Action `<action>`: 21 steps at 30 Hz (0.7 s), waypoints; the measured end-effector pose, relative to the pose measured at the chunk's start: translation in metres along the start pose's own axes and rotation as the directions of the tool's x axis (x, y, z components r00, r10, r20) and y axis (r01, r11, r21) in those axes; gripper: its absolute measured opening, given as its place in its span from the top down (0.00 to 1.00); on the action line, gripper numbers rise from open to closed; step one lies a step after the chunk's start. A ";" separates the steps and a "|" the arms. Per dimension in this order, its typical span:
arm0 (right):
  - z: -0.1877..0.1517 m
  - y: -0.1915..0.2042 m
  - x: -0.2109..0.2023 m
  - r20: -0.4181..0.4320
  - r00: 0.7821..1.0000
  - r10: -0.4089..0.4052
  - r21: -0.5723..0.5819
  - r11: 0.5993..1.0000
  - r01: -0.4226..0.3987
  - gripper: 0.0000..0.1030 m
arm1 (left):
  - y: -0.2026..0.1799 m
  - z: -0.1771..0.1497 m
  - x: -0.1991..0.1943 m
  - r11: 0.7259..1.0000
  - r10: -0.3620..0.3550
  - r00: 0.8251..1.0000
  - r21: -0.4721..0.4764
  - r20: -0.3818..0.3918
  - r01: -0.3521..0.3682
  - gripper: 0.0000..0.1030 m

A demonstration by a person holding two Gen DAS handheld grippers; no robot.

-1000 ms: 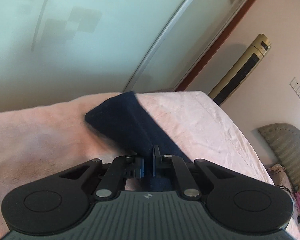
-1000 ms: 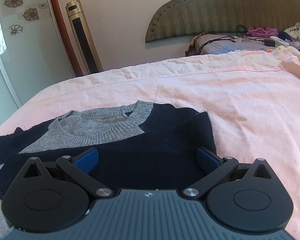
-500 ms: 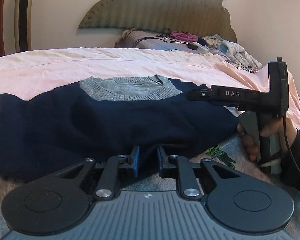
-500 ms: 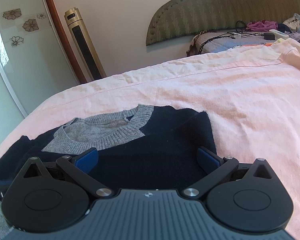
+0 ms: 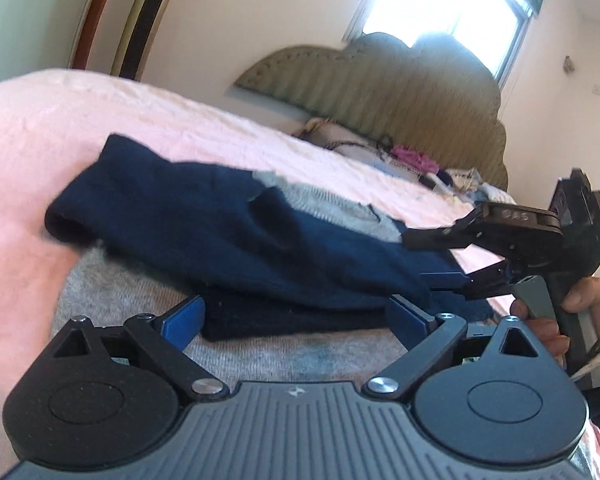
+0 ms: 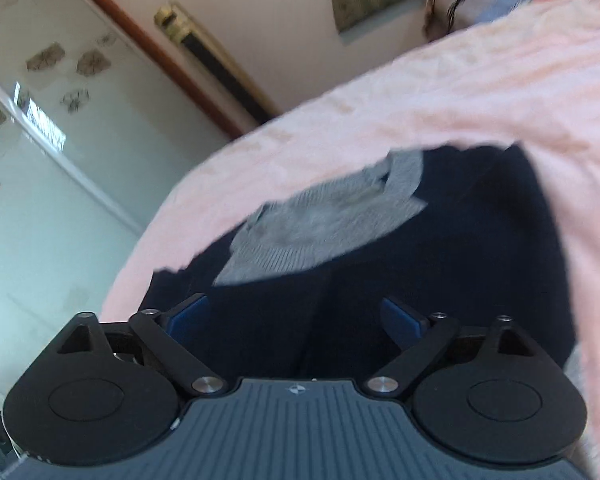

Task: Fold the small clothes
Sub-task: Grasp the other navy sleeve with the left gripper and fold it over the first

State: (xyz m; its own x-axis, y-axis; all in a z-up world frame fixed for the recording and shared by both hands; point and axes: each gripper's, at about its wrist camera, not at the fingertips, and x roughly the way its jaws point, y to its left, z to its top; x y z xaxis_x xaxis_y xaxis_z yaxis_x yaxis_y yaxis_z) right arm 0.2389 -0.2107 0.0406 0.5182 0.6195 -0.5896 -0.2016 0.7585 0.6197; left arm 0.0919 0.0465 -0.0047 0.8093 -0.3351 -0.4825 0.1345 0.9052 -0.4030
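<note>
A small navy sweater (image 5: 236,248) with a grey collar (image 5: 332,208) lies on the pink bedsheet (image 5: 40,140), one navy part folded over its body. My left gripper (image 5: 296,316) is open and empty at the sweater's near edge, above its grey lower part (image 5: 140,292). My right gripper (image 5: 448,256) shows at the right of the left wrist view, open over the sweater's right side. In the right wrist view the right gripper (image 6: 296,312) is open above the navy sweater (image 6: 440,260), with the grey collar (image 6: 324,224) ahead.
A padded headboard (image 5: 380,84) and a heap of clothes and cables (image 5: 412,156) stand at the far end of the bed. A tall gold and black unit (image 6: 216,60) and a glass wardrobe door (image 6: 40,160) stand to the left. A bright window (image 5: 448,4) is behind.
My left gripper has opened and let go of the navy sleeve, which now lies folded across the sweater. Both grippers have tilted and the right one has moved closer over the sweater.
</note>
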 end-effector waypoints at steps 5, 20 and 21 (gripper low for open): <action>-0.003 0.025 0.027 -0.081 0.994 -0.069 -0.077 0.995 0.062 0.35 | 0.007 0.001 0.002 0.999 -0.016 1.000 -0.047 0.004 0.016 0.05; 0.029 -0.022 -0.043 0.082 0.942 -0.324 -0.192 0.923 0.334 0.90 | 0.008 0.000 0.001 0.999 -0.019 1.000 -0.034 0.010 0.019 0.05; 0.026 -0.029 -0.042 0.075 0.945 -0.319 -0.176 0.928 0.327 0.90 | 0.008 0.001 0.001 0.999 -0.017 1.000 -0.032 0.008 0.018 0.05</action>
State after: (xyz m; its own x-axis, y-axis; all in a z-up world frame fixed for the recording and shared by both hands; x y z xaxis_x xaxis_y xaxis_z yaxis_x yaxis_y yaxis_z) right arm 0.2447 -0.2640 0.0612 0.6163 0.3283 -0.7158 -0.1639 0.9425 0.2912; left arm 0.0947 0.0535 -0.0076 0.8115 -0.3486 -0.4690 0.1302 0.8902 -0.4365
